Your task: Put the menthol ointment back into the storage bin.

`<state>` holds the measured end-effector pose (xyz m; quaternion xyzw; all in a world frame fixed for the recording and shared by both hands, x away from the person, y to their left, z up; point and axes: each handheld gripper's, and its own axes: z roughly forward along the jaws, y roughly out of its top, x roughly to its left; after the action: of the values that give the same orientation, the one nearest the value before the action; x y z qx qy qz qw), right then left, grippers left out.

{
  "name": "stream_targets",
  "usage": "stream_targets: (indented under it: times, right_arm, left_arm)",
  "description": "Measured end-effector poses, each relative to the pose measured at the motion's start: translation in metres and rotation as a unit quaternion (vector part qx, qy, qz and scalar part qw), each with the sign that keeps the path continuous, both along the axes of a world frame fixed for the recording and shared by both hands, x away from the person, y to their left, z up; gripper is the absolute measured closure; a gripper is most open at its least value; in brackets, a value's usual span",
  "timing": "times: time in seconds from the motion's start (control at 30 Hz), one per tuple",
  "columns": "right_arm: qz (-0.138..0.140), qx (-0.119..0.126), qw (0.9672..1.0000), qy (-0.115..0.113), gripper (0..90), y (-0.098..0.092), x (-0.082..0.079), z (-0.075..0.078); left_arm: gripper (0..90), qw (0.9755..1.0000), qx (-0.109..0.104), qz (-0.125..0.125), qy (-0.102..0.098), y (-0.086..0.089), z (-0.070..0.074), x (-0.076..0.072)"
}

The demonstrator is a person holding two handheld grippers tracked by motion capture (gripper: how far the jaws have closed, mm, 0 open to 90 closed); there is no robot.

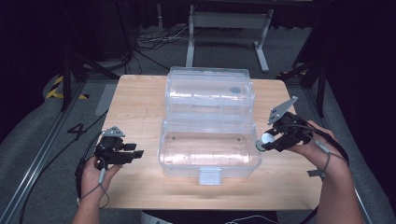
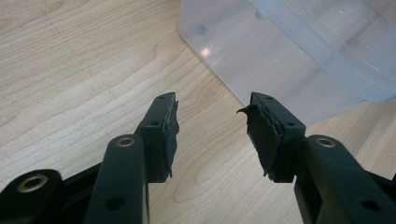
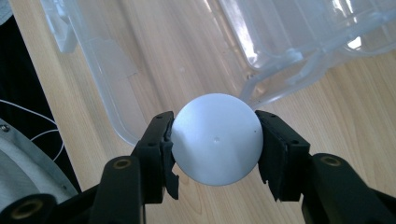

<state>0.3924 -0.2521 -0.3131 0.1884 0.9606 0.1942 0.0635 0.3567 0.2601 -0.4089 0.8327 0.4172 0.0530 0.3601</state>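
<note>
Dark floor, looped cables and metal stand legs surround a pale wooden table [image 1: 135, 102] on which a clear plastic box [image 1: 208, 148] sits open, its lid [image 1: 210, 91] folded back on the far side and its latch tab [image 1: 209, 176] facing the person. To the right of the box, close against its near right corner, the right gripper [image 1: 267, 140] is clamped on a white ball [image 3: 215, 139]; in the right gripper view both black pads press the ball's sides, with the rim of the box just beyond it. To the left of the box, apart from its wall, the left gripper [image 1: 139, 153] points toward it, its jaws spread with nothing between them and bare wood beneath in the left gripper view.
</note>
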Motion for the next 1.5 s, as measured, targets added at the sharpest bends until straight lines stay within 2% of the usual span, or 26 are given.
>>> stream_targets:
  times: [0.4,0.47,0.57,0.73,0.83,1.03,1.2,1.5]
  right_arm:
    - [0.04,-0.006,0.9992,0.003,50.5,0.024,-0.001,-0.009]
    - [0.036,-0.007,0.9993,0.003,50.5,0.026,-0.002,-0.008]
    - [0.046,-0.004,0.9989,0.006,50.5,0.028,-0.003,-0.009]
    - [0.06,-0.01,0.998,0.018,50.6,0.035,-0.003,-0.015]
    - [0.059,-0.016,0.9977,0.03,50.5,0.038,-0.002,-0.018]
    - [0.064,-0.026,0.9968,0.041,50.5,0.041,0.0,-0.026]
    - [0.081,-0.035,0.9949,0.049,50.5,0.044,0.004,-0.035]
    - [0.085,-0.048,0.9932,0.064,50.5,0.048,0.01,-0.048]
  left_arm:
    - [52.4,1.0,0.0,0.001,-0.002,0.001,0.0,-0.001]
    - [52.3,1.0,0.0,0.001,-0.002,0.001,0.0,-0.001]
    - [52.4,1.0,0.0,0.0,-0.001,0.0,0.0,-0.001]
    - [52.1,1.0,0.0,-0.001,-0.001,0.0,0.0,-0.001]
    - [52.1,1.0,0.0,0.0,-0.002,0.001,0.001,-0.001]
    - [52.1,1.0,0.0,-0.001,-0.002,0.0,0.001,0.0]
    - [52.1,1.0,-0.001,-0.002,-0.003,0.0,0.001,0.0]
    - [52.1,1.0,0.001,-0.005,-0.005,0.0,0.001,0.001]
